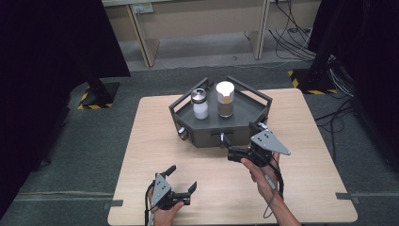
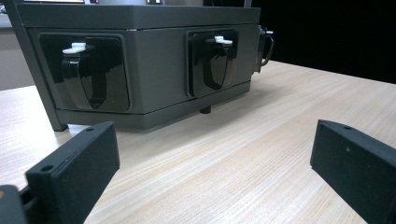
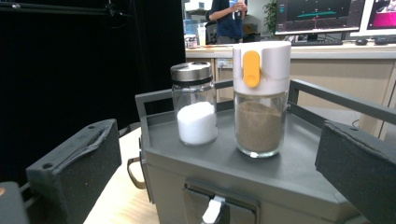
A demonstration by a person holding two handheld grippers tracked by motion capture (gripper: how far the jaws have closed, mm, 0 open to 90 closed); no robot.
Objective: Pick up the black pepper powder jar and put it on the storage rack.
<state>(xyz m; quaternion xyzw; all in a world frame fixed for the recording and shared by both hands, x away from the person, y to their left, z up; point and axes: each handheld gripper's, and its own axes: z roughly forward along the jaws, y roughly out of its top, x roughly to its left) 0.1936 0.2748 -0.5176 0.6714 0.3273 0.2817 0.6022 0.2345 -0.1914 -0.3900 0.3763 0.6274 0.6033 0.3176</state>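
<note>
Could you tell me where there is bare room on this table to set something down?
The table is bare left of the grey box and between the left gripper and right gripper. The box's top is crowded: salt jar, brown spice jar.

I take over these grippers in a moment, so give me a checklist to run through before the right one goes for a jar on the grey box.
1. Right gripper open: ok, fingers spread wide.
2. Left gripper open and clear: ok, low over the pale wooden table, holding nothing.
3. Glass jar of white grains with a steel lid upright: ok.
4. Taller glass jar of brown powder with a white and orange cap upright: ok.
5. Jars apart: ok, gap visible.
6. Dark grey railed box flat on the table: ok.
</note>
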